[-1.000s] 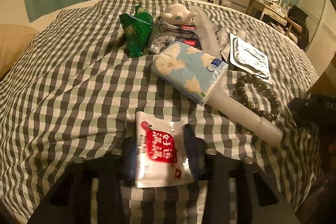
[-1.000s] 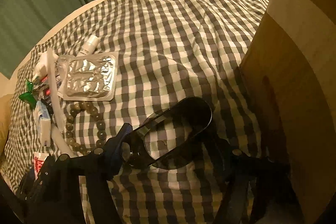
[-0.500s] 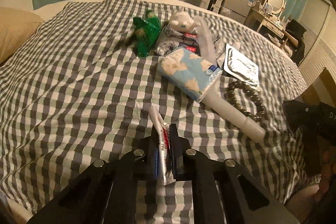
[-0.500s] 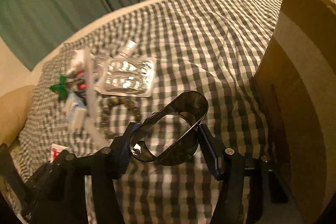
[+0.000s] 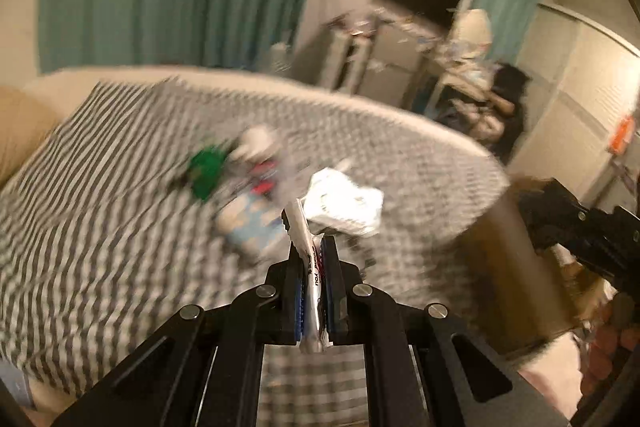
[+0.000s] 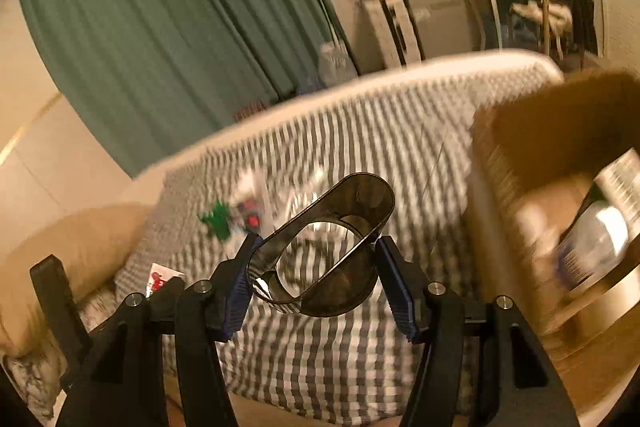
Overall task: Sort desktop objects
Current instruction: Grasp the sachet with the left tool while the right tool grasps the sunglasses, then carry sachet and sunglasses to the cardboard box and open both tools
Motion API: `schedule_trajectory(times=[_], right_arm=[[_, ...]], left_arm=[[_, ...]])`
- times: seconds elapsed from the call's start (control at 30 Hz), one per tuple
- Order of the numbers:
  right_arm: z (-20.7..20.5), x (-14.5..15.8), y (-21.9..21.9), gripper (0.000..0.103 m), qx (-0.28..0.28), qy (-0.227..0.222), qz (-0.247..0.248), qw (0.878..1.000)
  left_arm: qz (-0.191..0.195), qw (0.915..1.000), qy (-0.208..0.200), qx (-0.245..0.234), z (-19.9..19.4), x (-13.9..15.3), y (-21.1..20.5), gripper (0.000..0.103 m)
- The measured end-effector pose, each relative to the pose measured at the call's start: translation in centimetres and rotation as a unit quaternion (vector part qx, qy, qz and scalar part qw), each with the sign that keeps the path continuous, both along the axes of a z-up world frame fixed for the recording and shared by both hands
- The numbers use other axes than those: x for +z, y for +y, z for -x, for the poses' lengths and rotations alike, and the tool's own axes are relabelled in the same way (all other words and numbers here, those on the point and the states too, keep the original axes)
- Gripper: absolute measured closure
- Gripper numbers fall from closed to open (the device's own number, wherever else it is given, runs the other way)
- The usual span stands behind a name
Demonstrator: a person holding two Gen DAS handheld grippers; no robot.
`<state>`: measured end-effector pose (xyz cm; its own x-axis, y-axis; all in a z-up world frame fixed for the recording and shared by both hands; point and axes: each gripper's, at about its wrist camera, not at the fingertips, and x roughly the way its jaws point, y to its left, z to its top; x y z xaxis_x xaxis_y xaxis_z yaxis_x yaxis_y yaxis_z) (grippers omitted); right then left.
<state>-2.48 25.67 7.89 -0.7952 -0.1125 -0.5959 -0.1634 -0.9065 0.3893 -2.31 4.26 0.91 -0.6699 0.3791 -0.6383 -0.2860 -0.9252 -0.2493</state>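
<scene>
The left gripper (image 5: pixel 311 267) is clenched on a thin white sachet (image 5: pixel 305 239) with red print, gripped edge-on so that its crimped top pokes up past the fingertips. It is held above the checked bedspread (image 5: pixel 100 227); the view is badly smeared. On the bed beyond it lies a loose heap of things: a green packet (image 5: pixel 206 171), a pale blue tissue pack (image 5: pixel 252 223), a crumpled silvery-white wrapper (image 5: pixel 346 205) and something red and white I cannot make out.

The right gripper (image 6: pixel 314 277) grasps a dark, see-through oval ring (image 6: pixel 324 247) (smoky plastic, open through the middle), its blue-padded fingers (image 6: pixel 236 291) pressing on either side. The ring hangs above the bedspread (image 6: pixel 320 359), tilted with its far end raised. To the right stands an open cardboard box (image 6: pixel 520 131) beside the bed, with a silvery printed pack (image 6: pixel 600 231) inside. A tan pillow (image 6: pixel 72 251) lies at the left.
</scene>
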Motion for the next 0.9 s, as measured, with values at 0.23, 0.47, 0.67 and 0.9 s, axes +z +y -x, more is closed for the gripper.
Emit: schedule_trajectory(times=[0.23, 0.47, 0.67, 0.9], right_arm=[[-4.8, 6.8, 8.1, 0.06, -0.076, 0.042, -0.034, 0.996], [-5.9, 4.0, 14.5, 0.075, -0.115, -0.02, -0.041, 0.992], [-7.1, 1.6, 16.9, 0.073, -0.13, -0.037, -0.032, 0.99], [-8.0, 2.1, 16.8, 0.031, -0.143, -0.015, -0.062, 0.988]], left_arm=[[-0.03, 0.9897, 0.062, -0.126, -2.1, 8.0, 11.3, 0.095], [-0.041, 0.9721, 0.042, -0.227, -3.5, 8.7, 23.1, 0.095], [0.011, 0.9615, -0.024, -0.274, -3.7, 4.6, 29.0, 0.092], [0.038, 0.9689, -0.036, -0.242, -3.4, 3.0, 27.6, 0.017]])
